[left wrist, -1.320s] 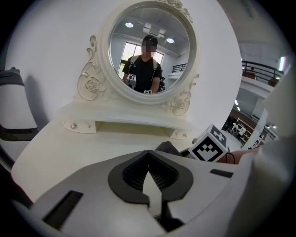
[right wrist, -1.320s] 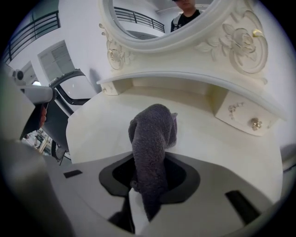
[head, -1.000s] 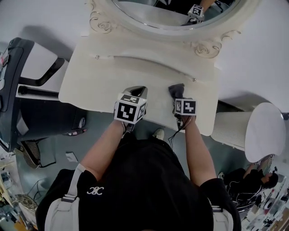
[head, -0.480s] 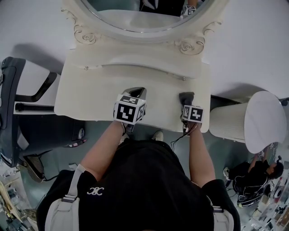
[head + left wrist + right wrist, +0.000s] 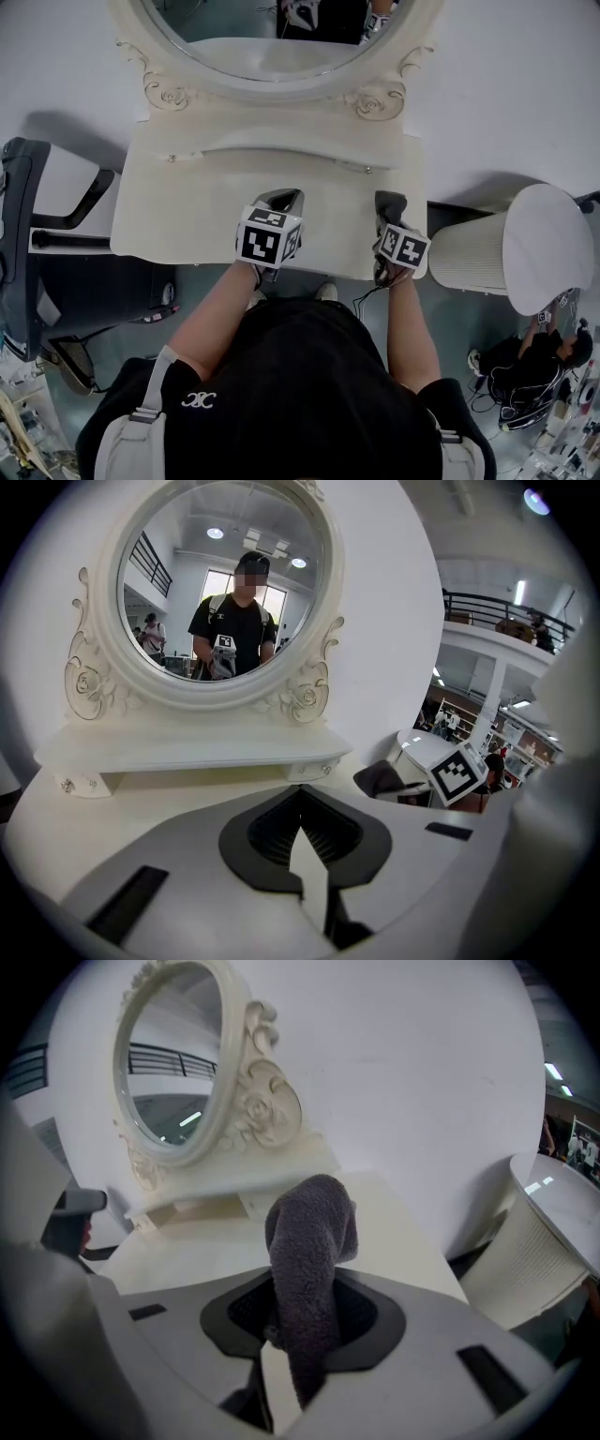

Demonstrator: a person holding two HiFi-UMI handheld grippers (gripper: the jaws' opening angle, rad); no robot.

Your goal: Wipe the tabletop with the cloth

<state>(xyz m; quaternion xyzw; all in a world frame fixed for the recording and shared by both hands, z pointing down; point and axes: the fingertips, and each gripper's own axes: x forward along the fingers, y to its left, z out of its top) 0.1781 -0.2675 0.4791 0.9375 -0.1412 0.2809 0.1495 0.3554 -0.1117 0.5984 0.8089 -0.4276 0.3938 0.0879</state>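
Observation:
A dark grey cloth [image 5: 390, 204] sticks out of my right gripper [image 5: 387, 218], which is shut on it near the right front corner of the cream tabletop [image 5: 187, 206]. In the right gripper view the cloth [image 5: 310, 1232] stands up from between the jaws of the right gripper [image 5: 302, 1309] and droops at its tip. My left gripper [image 5: 281, 199] hovers over the front middle of the table, shut, with nothing in it. The left gripper view shows the left gripper [image 5: 301, 801] with its pads together, and the cloth [image 5: 380, 778] off to the right.
An oval mirror [image 5: 262, 33] in a carved frame stands on a raised shelf with small drawers [image 5: 272, 150] at the table's back. A white ribbed bin [image 5: 506, 253] stands close to the right edge. A black chair [image 5: 37, 253] is at the left.
My right gripper has slid the cloth to the right, closer to the table's right edge. The left gripper has stayed about where it was.

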